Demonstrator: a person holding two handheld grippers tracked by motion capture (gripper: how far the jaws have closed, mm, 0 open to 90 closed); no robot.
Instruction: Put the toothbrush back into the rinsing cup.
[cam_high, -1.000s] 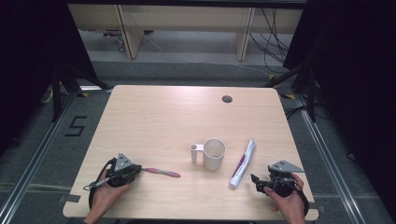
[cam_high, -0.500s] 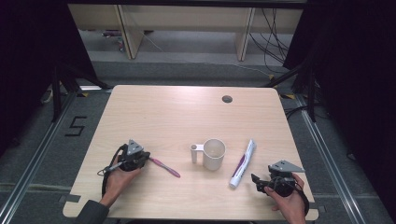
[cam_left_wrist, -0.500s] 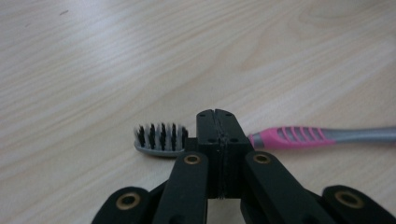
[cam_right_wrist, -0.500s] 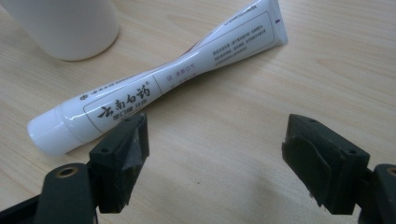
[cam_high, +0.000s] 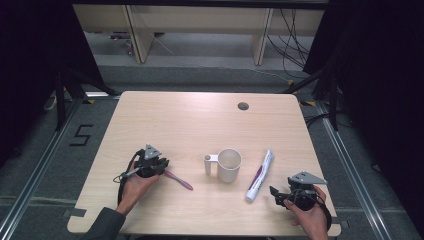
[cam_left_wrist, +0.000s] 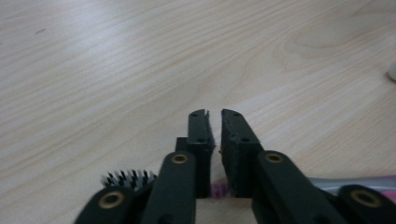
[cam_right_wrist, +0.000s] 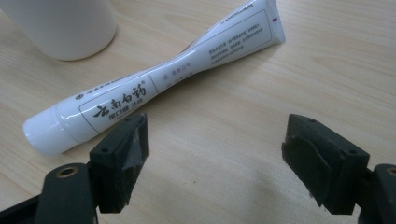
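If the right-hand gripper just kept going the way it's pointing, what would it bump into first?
Probably the toothpaste tube. The right gripper is open, with the tube lying crosswise just ahead on the table, its cap end nearest the left jaw. The white cup sits farther back.

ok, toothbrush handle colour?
Pink, on the toothbrush; clearest in the high view, with a pink strip also behind the fingers in the left gripper view.

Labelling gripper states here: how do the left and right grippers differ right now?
The left gripper has its jaws nearly closed on a pink toothbrush; the right gripper has its jaws wide apart with nothing between them. The left sits beside the mug; the right sits near the capped end of the toothpaste tube. Both are hand-held, low over the table.
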